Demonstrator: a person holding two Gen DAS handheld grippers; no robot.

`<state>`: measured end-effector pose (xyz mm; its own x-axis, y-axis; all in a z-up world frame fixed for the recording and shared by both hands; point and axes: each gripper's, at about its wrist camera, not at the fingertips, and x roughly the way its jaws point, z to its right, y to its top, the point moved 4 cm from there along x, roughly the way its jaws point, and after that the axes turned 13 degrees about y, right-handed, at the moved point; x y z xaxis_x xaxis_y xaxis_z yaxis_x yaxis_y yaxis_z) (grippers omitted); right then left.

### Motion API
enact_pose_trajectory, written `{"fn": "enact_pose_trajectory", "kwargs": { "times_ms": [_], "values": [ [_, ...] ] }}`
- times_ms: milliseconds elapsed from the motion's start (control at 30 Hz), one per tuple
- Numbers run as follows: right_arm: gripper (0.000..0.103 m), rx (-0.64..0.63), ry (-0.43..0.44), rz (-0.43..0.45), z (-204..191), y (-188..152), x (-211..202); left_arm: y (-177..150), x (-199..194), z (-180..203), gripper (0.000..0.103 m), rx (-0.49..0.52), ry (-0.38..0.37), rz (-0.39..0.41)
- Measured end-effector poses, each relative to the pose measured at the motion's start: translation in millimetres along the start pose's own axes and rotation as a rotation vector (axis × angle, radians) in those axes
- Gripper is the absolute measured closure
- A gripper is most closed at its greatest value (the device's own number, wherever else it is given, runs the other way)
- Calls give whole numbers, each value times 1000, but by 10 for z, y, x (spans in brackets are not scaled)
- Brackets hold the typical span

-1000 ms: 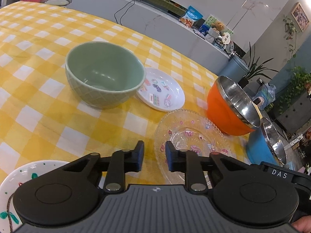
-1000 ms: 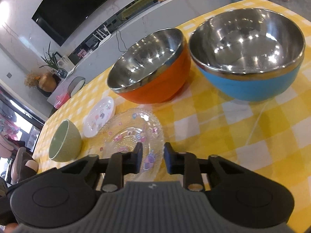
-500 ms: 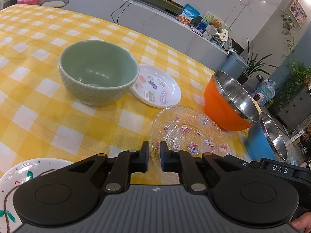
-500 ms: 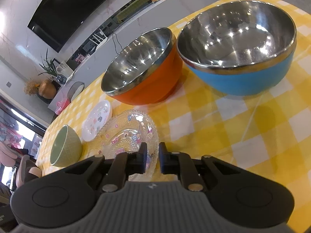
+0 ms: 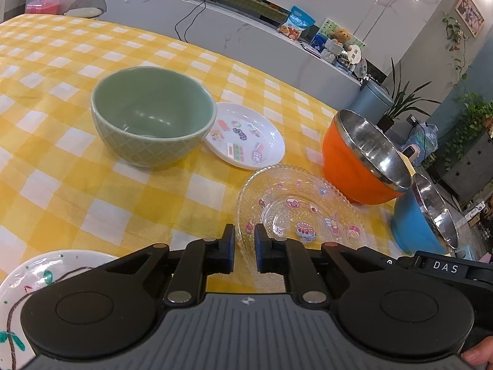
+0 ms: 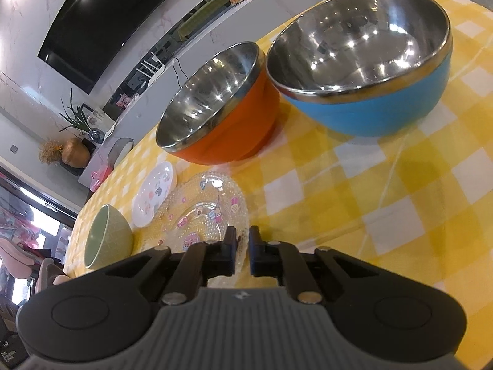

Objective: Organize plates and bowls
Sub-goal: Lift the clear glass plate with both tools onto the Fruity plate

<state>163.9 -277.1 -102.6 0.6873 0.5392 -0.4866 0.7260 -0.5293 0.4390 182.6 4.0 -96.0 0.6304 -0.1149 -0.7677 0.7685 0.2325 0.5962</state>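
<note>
A clear glass plate (image 5: 300, 212) with stickers lies on the yellow checked table; it also shows in the right wrist view (image 6: 203, 212). My left gripper (image 5: 245, 246) is nearly shut, its jaws astride the plate's near-left rim. My right gripper (image 6: 242, 251) is nearly shut, its jaws astride the plate's rim on the other side. A green bowl (image 5: 152, 114) stands at the left, a small white sticker plate (image 5: 249, 135) beside it. An orange steel bowl (image 6: 215, 104) and a blue steel bowl (image 6: 363, 58) stand beyond the glass plate.
A white painted plate (image 5: 18, 289) lies at the lower left near my left gripper. A grey counter (image 5: 246, 27) with snacks and toys runs behind the table. Plants and a bin (image 5: 374, 104) stand past the table's far edge.
Both grippers have narrowed from open to a small gap and moved in on the glass plate's rim from opposite sides.
</note>
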Motion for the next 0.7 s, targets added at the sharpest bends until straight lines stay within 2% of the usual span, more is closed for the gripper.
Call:
{"fn": "enact_pose_trajectory", "kwargs": {
  "times_ms": [400,700],
  "values": [
    [97,27,7,-24,-96,-76,-160,-31,-219,-53,90,0,-13,8],
    [97,-17,27,-35,-318,-250,-389,-93,-506,-174,90,-15,-16,32]
  ]
}}
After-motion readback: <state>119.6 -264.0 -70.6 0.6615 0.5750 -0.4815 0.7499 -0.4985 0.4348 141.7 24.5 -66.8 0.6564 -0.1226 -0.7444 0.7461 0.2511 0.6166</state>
